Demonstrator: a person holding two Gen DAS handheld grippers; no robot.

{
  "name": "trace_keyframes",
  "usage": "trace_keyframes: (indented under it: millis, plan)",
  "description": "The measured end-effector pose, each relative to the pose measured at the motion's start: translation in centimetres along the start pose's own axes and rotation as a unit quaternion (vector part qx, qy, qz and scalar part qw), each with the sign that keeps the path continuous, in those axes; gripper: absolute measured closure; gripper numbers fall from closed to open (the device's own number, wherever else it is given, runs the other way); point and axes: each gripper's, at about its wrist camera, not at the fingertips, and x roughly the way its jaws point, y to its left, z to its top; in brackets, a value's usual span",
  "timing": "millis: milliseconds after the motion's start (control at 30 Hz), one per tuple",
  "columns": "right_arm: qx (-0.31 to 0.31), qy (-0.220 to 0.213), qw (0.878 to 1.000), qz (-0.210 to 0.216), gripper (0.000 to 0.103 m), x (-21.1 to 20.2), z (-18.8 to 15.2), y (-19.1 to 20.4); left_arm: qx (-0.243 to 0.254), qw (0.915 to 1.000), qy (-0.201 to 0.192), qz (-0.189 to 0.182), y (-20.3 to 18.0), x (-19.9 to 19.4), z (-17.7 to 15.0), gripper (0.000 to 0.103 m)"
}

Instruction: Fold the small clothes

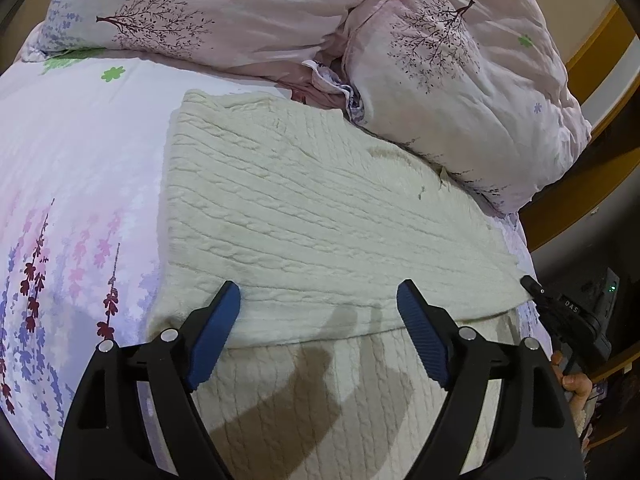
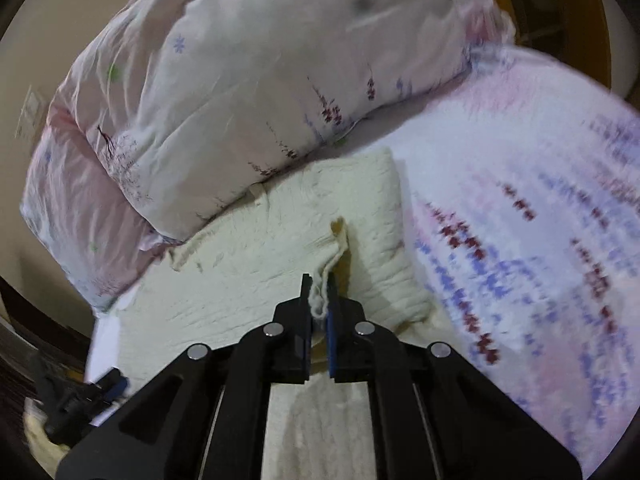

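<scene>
Pinching a thin fold of the cream knit garment [image 2: 280, 248], the right gripper [image 2: 319, 300] has its jaws closed down on a small tuft of the fabric, with loose yarn showing between the pads. The left gripper [image 1: 318, 300] hangs with jaws spread wide over the garment's near folded edge, gripping nothing. The garment lies on the bed [image 1: 72, 152], close to the bed's edge on the person's right, its far side tucked against the pink quilt [image 1: 460, 80].

Risks, as judged:
- The right grip looks shallow, perhaps only the top layer or a few loops of yarn. A pull could snag or stretch the knit, or slip off.
- Lifting one layer alone would undo the fold already laid rather than carry it over.
- The far side sits against the quilt; dragging could catch there and skew the fold.
- The garment's right-hand portion lies near the bed's edge; an uneven pull might slide it off.
- The left gripper holds nothing down, so the whole piece may shift.
</scene>
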Motion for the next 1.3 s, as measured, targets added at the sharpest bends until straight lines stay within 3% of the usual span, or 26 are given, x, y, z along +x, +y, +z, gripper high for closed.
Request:
trace_keyframes:
  millis: [133,267,333,467,567,767,967,1100,1300]
  plan:
    - [-0.014,0.05,0.997,-0.051,0.097,2.3,-0.5,-0.4,0.024,0.9995,0.0,0.02,-0.8,0.2,-0.2,0.02]
    - [-0.035,0.05,0.996,-0.067,0.092,2.3,-0.6,0.2,0.054,0.9973,-0.004,0.05,-1.7,0.3,-0.7,0.02]
    - [-0.034,0.055,0.996,-0.057,0.085,1.9,-0.6,0.2,0.067,0.9955,-0.009,0.066,-2.1,0.2,-1.1,0.02]
    - [-0.035,0.051,0.997,-0.035,0.054,-0.1,-0.8,-0.5,0.104,0.9882,-0.026,0.109,-3.1,-0.6,-2.1,0.02]
    - [-0.048,0.042,0.997,-0.036,0.046,-1.9,-1.2,-1.2,0.133,0.9796,-0.047,0.144,-3.7,-1.6,-3.1,0.016]
    - [-0.037,0.062,0.997,-0.011,0.045,-4.5,-2.4,-4.1,0.159,0.9673,-0.071,0.185,-3.6,-4.3,-5.7,0.016]
    - [-0.051,0.094,0.994,0.013,0.045,-8.0,-5.0,-7.4,0.094,0.987,-0.05,0.12,0.0,-8.9,-9.9,0.016]
    - [-0.046,0.12,0.991,0.039,0.046,-9.3,-6.7,-8.7,0.054,0.9945,-0.04,0.08,1.9,-11.2,-12.5,0.019]
    - [-0.043,0.171,0.979,0.101,0.063,-10.4,-9.4,-8.8,0.027,0.9989,-0.028,0.025,2.1,-12.8,-15.6,0.032]
